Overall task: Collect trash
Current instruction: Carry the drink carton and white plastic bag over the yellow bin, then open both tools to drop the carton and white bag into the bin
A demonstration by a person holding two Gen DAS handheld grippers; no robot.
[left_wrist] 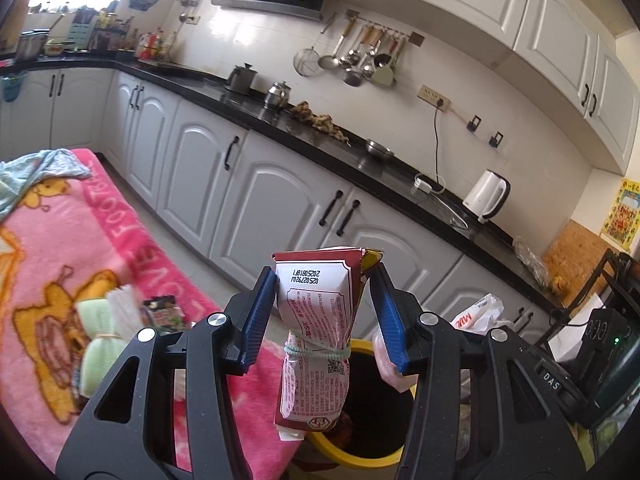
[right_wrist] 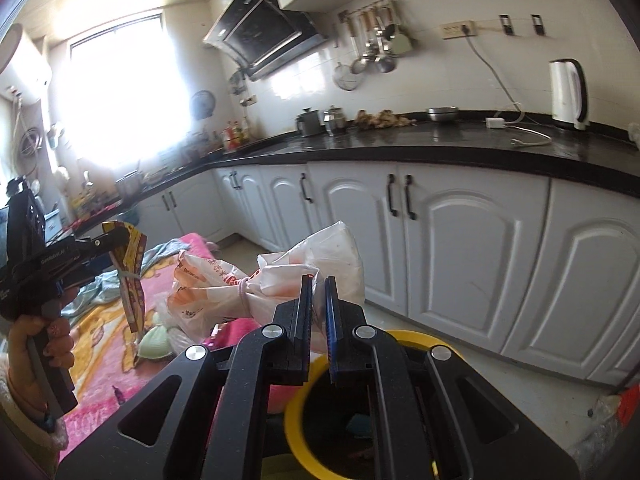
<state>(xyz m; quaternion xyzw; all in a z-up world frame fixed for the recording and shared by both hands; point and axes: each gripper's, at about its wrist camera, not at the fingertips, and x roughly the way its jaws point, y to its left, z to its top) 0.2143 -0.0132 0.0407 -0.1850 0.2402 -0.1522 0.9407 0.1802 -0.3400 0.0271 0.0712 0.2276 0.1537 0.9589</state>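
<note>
Above the yellow-rimmed bin [left_wrist: 362, 458], a red packet [left_wrist: 316, 320] bound with an elastic band stands clamped between the left gripper's [left_wrist: 322, 312] blue pads. Beside it, the right gripper [right_wrist: 319, 322] pinches a tied white plastic bag [right_wrist: 256, 286]. A pink blanket [left_wrist: 60, 248] lies alongside.

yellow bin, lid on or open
Open: the yellow bin shows no lid, and its dark inside with some trash is visible below the right gripper.

Red packet [left_wrist: 316, 320], yellow bin [left_wrist: 352, 456]
</note>
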